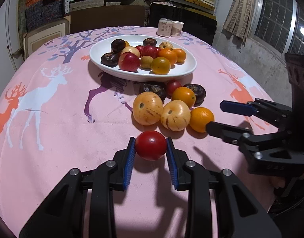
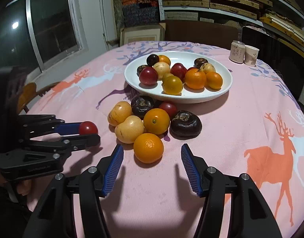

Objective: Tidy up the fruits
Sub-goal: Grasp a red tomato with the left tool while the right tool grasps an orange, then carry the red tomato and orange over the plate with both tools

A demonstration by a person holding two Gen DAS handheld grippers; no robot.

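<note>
My left gripper is shut on a small red fruit, held just above the pink cloth; it also shows in the right wrist view. My right gripper is open, its jaws either side of an orange at the near edge of a loose pile of fruit. The right gripper shows in the left wrist view, touching that orange. A white oval plate behind the pile holds several fruits; it also shows in the right wrist view.
A drink can and a paper cup stand at the table's far edge. Dark chairs stand behind the table, with shelves of boxes beyond. The pink deer-print tablecloth covers the table.
</note>
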